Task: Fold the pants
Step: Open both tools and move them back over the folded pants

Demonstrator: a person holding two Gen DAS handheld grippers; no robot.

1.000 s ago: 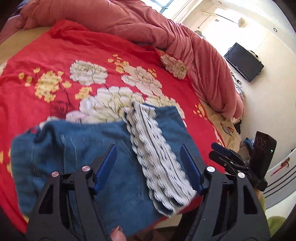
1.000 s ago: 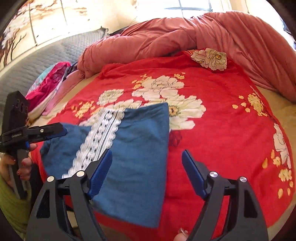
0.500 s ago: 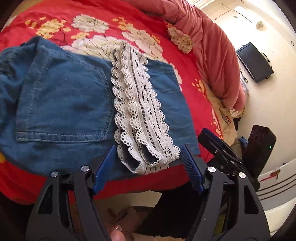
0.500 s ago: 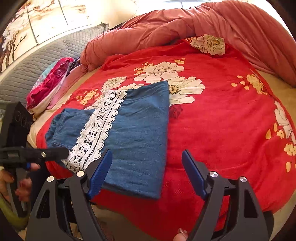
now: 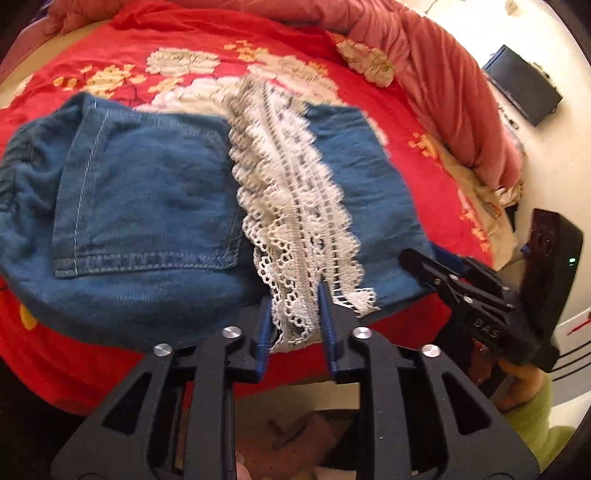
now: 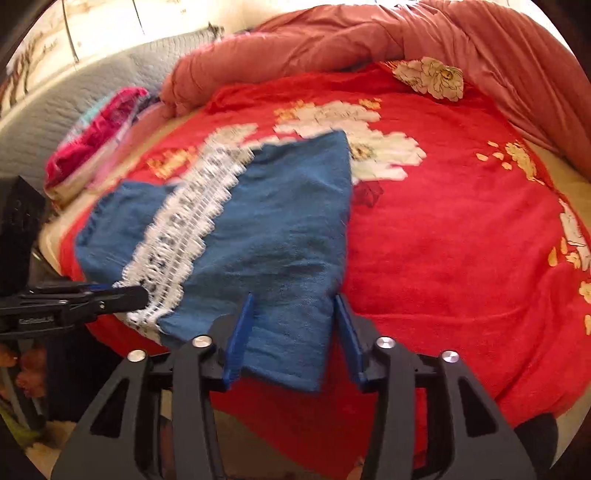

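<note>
Denim pants (image 5: 155, 206) with a white lace strip (image 5: 291, 206) lie folded at the near edge of the bed (image 6: 461, 258), on a red floral blanket (image 5: 177, 48). Left gripper (image 5: 293, 325): fingers closing, lace end between them, blue pads at or on the lace. Right gripper (image 6: 295, 332): fingers closing around the denim hem at the bed edge, fabric between them, a gap visible at the right pad. Pink duvet (image 6: 369, 33) bunched along the far side.
</note>
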